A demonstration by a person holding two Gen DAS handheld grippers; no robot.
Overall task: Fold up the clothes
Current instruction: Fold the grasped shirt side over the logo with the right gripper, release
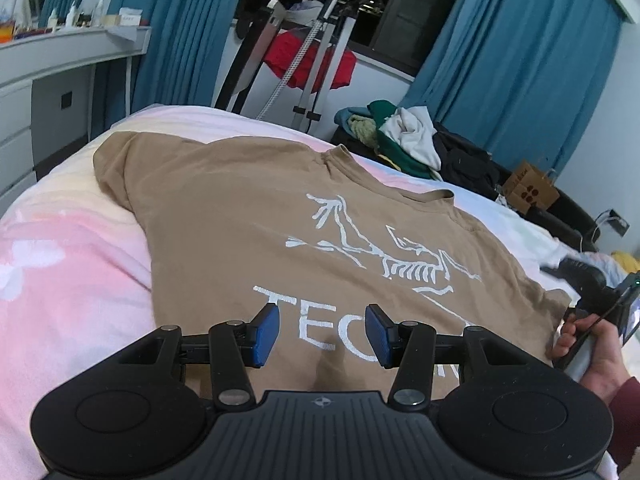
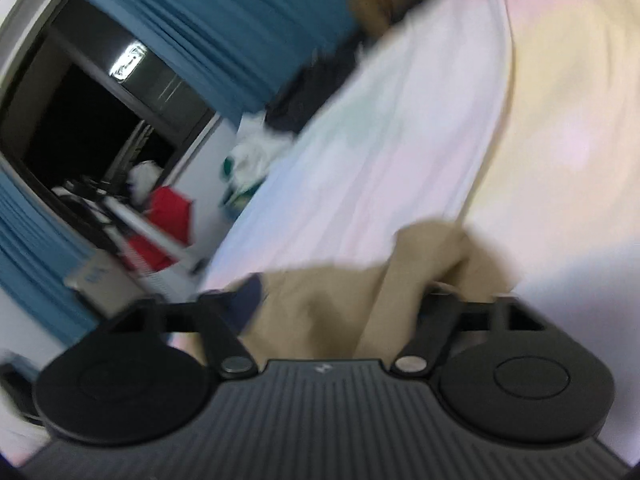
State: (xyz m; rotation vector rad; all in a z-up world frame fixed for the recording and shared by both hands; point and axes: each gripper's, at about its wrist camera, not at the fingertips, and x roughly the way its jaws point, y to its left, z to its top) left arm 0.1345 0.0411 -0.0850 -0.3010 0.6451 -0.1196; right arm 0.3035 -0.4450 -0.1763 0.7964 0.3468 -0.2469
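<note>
A tan T-shirt [image 1: 248,216] with a white skeleton print lies spread flat on the bed, collar at the far side. My left gripper [image 1: 322,330] hangs open just above the shirt's lower part, over the white letters, holding nothing. My right gripper shows at the shirt's right sleeve in the left wrist view [image 1: 592,284], held by a hand. The right wrist view is blurred: tan shirt fabric [image 2: 332,308] lies bunched between the widely spread fingers of my right gripper [image 2: 340,296]. The right pad is hidden by the cloth.
The bed has a pink and pastel cover [image 1: 68,264]. A pile of clothes [image 1: 400,140] lies past the far edge on the right. A rack with a red garment [image 1: 312,64], blue curtains and a white dresser [image 1: 24,92] stand behind.
</note>
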